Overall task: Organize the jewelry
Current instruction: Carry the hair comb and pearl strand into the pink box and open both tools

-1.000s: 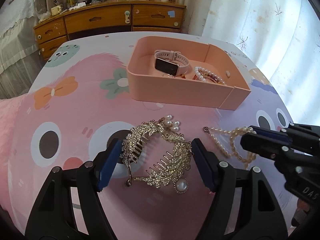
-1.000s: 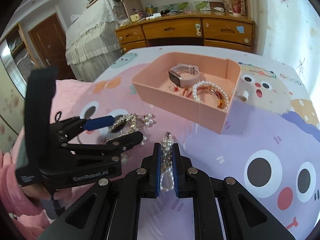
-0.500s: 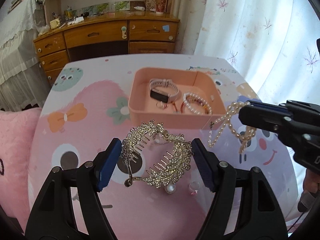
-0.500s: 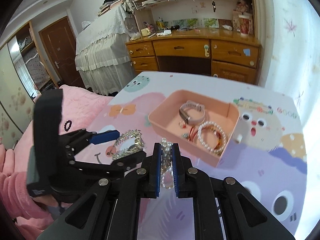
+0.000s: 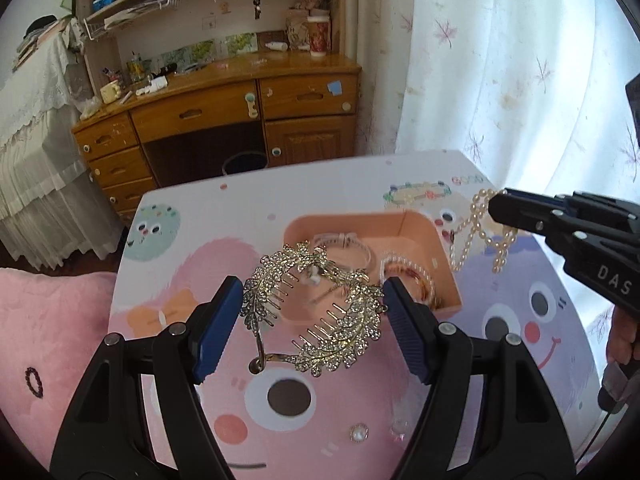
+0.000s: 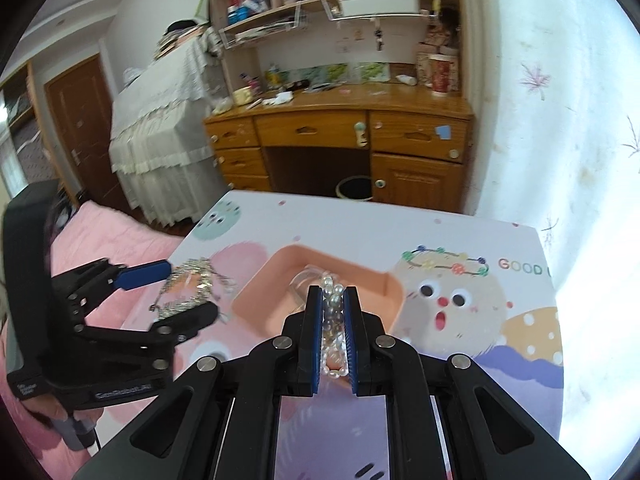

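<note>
A second ago my hair comb (image 5: 316, 306) and pearl necklace (image 5: 478, 232) lay on the worktop (image 5: 256, 208); now both hang well above it. My left gripper (image 5: 312, 324) has carried the comb up, my right gripper (image 6: 332, 332) the necklace, toward the pink tray (image 5: 416, 224). A pearl earring (image 5: 359, 433) lies uncovered below.

Glittering gilt metal on the hair comb (image 5: 316, 304), crusted with sparkling stones; glossy pearl necklace (image 5: 480, 236) beads catching light. Matt black plastic on the left gripper (image 5: 312, 320), ribbed blue pads (image 5: 214, 326). Smooth matt pink plastic tray (image 5: 448, 276), printed smooth worktop (image 5: 248, 208), varnished glossy wood desk (image 5: 224, 104).
</note>
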Available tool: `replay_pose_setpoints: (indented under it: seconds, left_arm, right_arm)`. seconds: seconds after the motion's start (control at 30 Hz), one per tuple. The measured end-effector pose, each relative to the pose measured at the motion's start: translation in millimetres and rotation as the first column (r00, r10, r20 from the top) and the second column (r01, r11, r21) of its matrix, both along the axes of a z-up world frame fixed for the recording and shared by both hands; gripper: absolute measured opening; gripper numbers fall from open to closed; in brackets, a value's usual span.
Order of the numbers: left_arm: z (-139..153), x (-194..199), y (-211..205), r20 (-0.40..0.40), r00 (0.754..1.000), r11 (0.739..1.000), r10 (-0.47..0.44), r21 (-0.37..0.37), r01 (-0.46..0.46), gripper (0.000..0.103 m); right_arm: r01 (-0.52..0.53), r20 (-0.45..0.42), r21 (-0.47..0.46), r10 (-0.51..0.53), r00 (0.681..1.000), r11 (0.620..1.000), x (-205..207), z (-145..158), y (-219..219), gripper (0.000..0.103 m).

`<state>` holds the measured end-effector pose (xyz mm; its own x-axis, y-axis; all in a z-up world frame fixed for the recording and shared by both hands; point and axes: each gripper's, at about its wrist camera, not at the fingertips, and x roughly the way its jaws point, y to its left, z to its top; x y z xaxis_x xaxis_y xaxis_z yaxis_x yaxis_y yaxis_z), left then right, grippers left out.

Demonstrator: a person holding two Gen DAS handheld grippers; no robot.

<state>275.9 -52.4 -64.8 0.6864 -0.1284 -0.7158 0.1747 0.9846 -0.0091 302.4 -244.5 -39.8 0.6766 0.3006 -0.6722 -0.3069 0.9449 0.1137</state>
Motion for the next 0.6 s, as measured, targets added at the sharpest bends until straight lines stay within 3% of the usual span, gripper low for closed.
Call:
replay_pose_setpoints:
  seconds: [0.27, 0.47, 0.53, 0.57, 0.6]
  left_arm:
    - [13, 42, 0, 0.065, 0.997, 0.999, 0.028, -0.048, -0.025, 0.07]
    - [8, 70, -5, 0.053, 0.998, 0.994, 0.035, -0.102, -0.029, 0.07]
    - [5, 76, -5, 0.039, 0.999, 0.991, 0.033, -0.132, -0.028, 0.07]
    - [3, 80, -6, 0.024, 0.999, 0.989, 0.027, -0.144, -0.023, 0.071]
    - [1, 82, -6, 0.012, 1.0, 0.988, 0.024, -0.151, -0.022, 0.072]
  right_arm:
    - [0.026, -0.001, 0.055, -0.026, 1.0, 0.998, 31, 1, -17, 0.01]
    - [0.018, -0.042, 0.093, -0.014, 0.999, 0.995, 52, -12, -18, 0.011]
    - [0.02, -0.058, 0.084, -0.015, 0.998, 0.996, 57, -17, -18, 0.033]
    - [0.029, -0.061, 0.079, -0.024, 0.998, 0.996, 60, -22, -14, 0.056]
    - [0.038, -0.06, 0.08, -0.033, 0.998, 0.996, 61, -26, -10, 0.069]
